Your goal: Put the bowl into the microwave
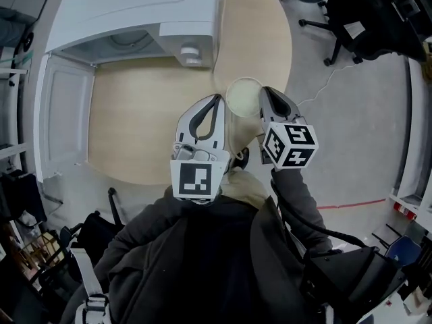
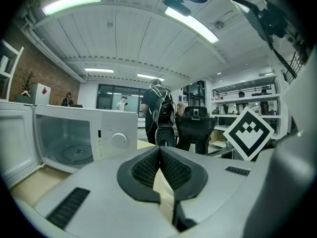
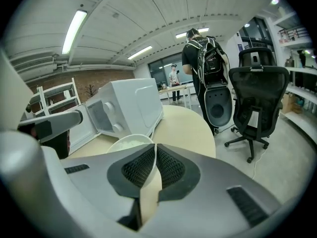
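A white bowl with pale contents hangs just above the round wooden table, near its right side. My right gripper is shut on the bowl's near rim; in the right gripper view the thin rim runs between the pads at the gripper, with the bowl just beyond. My left gripper is beside the bowl on its left, shut with nothing in it, its black pads meeting. The white microwave stands at the table's far left, its door swung open to the left and the cavity empty.
Black office chairs stand on the grey floor to the right of the table. A person with a backpack stands beyond the table beside a chair. The table's curved right edge is close to the bowl.
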Tool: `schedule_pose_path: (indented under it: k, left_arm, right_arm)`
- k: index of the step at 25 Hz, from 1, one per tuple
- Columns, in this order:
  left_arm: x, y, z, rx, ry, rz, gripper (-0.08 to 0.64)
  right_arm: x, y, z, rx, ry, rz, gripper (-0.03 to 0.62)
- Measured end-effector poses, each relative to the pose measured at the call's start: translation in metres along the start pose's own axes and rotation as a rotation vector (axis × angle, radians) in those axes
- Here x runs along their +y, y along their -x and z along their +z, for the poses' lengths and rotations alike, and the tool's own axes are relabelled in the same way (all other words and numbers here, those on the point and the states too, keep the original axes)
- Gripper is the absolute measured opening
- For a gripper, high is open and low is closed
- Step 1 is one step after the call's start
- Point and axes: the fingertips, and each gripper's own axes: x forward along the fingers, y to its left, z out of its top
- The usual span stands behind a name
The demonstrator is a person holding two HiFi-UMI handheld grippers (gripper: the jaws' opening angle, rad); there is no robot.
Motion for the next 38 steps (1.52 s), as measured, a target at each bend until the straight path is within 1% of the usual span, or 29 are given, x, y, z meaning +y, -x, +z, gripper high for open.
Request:
schedule_pose_path:
  k: [1,4,6,8,11,13,16,21,25,31,38]
  left_arm:
    - [-0.001,0.009,-0.003,0.004,0.010,0.022,0.009]
    - [-0.001,0.037,-0.017,0.033,0.004,0.092,0.009]
    - [0.000,0.053,-0.020,0.034,0.017,0.131,0.009]
    - [0.002,0.066,-0.017,0.020,0.026,0.151,0.009]
    - [0.016,0.082,-0.012,-0.005,0.032,0.173,0.009]
    - [0.033,0.094,-0.008,-0.015,0.034,0.185,0.009]
    - [0.072,0.114,-0.005,-0.015,0.024,0.204,0.009]
    - [0.137,0.140,-0.008,-0.003,0.007,0.211,0.009]
    - [0.182,0.153,-0.010,-0.001,0.007,0.229,0.009]
    - [0.225,0.166,-0.012,0.001,0.015,0.252,0.009]
    - [0.251,0.177,-0.013,-0.004,0.029,0.272,0.009]
  right_arm:
    - [0.003,0.006,0.000,-0.003,0.007,0.011,0.020]
    - [0.014,0.021,-0.002,0.000,0.026,0.057,0.019]
    - [0.024,0.031,-0.001,0.003,0.047,0.088,0.020]
    - [0.038,0.039,0.003,-0.004,0.066,0.109,0.020]
    - [0.064,0.040,0.008,-0.014,0.083,0.135,0.020]
    - [0.085,0.036,0.010,-0.012,0.091,0.152,0.019]
    - [0.127,0.023,0.009,-0.007,0.093,0.180,0.020]
    - [0.200,-0.011,-0.002,0.007,0.086,0.217,0.020]
    - [0.245,-0.036,-0.009,0.021,0.093,0.240,0.020]
    - [0.284,-0.064,-0.009,0.033,0.111,0.257,0.020]
    - [0.310,-0.080,-0.008,0.046,0.129,0.269,0.020]
